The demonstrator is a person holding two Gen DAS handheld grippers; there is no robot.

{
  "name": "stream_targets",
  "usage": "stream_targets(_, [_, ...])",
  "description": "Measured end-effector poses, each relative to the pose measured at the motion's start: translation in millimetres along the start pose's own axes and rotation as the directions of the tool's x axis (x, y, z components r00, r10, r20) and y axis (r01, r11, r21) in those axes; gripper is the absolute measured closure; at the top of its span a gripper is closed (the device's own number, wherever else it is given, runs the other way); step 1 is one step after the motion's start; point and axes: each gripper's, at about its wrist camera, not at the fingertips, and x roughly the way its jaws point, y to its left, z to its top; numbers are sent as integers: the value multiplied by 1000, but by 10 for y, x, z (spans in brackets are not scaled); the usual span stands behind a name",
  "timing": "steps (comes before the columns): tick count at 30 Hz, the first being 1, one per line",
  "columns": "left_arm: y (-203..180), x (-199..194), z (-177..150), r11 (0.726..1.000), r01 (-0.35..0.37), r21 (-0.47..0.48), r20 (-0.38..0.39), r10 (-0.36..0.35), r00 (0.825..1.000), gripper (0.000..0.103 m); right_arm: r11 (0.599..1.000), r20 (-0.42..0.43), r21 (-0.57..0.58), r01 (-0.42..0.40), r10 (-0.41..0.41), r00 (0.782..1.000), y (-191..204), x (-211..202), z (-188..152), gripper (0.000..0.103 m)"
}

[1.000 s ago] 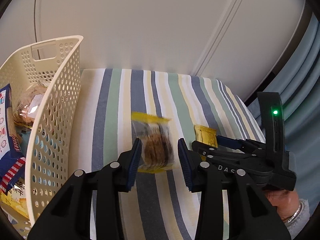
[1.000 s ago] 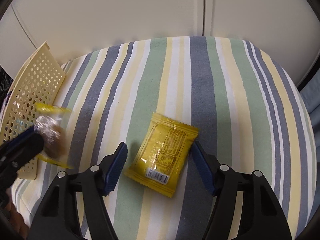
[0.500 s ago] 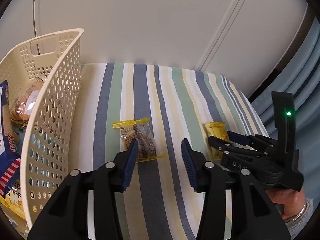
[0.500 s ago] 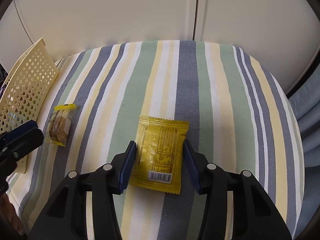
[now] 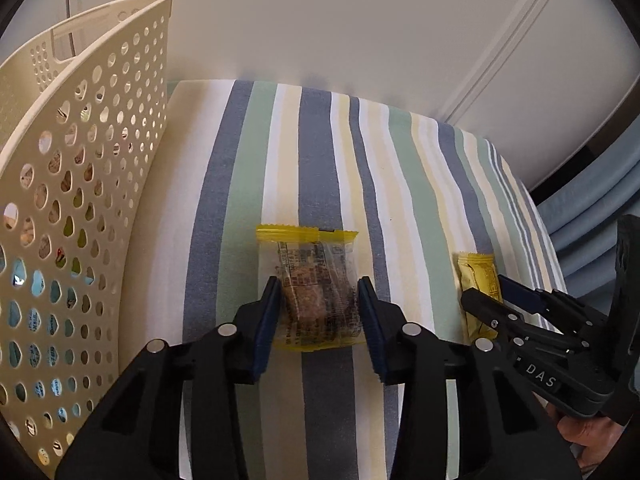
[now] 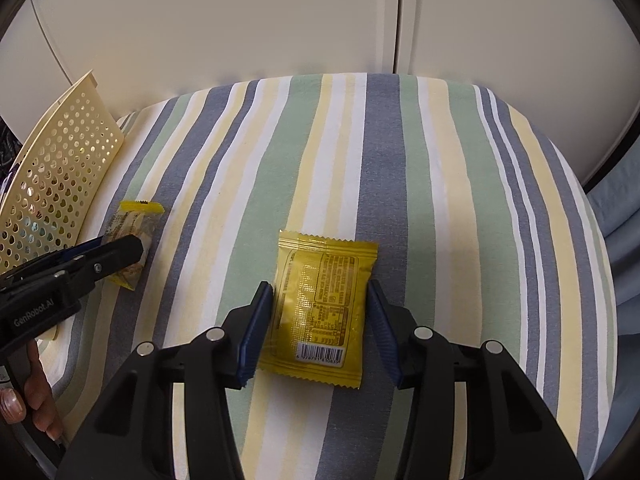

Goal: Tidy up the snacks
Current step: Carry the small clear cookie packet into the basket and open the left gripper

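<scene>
A clear snack packet point(image 5: 310, 280) with yellow ends and brown biscuits inside lies flat on the striped cloth point(image 5: 400, 168). My left gripper point(image 5: 320, 320) is open, one finger at each side of the packet's near half. A yellow foil packet point(image 6: 324, 300) lies printed side up with its barcode towards me. My right gripper point(image 6: 320, 320) is open and straddles it, its pads close to the edges. In the right wrist view the left gripper point(image 6: 120, 250) covers part of the clear packet point(image 6: 134, 220). In the left wrist view the right gripper point(image 5: 492, 300) sits over the yellow packet point(image 5: 476, 276).
A cream perforated basket point(image 5: 100, 152) holding several snack bags stands at the left edge of the cloth, also visible as the basket point(image 6: 60, 168) in the right wrist view. A pale wall and panelled doors rise behind. Blue curtain folds point(image 5: 580, 220) hang at the right. A hand point(image 6: 36, 392) holds the left gripper.
The clear packet went from blurred between my left fingers to lying flat on the cloth; the left gripper then moved forward around it. My right fingers narrowed and advanced along the yellow packet.
</scene>
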Motion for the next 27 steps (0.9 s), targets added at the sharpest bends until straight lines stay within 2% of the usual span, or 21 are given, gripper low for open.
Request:
stream_targets(9, [4, -231, -70, 999, 7, 37, 55, -9, 998, 66, 1000, -1, -5, 5, -5, 1000, -8, -18, -8, 55])
stream_targets(14, [-10, -508, -83, 998, 28, 52, 108, -33, 994, 66, 1000, -1, -6, 6, -6, 1000, -12, -21, -7, 55])
stream_targets(21, [-79, -912, -44, 996, 28, 82, 209, -44, 977, 66, 1000, -1, -6, 6, -6, 1000, -21, -20, -1, 55])
stream_targets(27, [5, -1289, 1, 997, -4, 79, 304, -20, 953, 66, 1000, -3, -15, 17, -17, 1000, -2, -13, -3, 55])
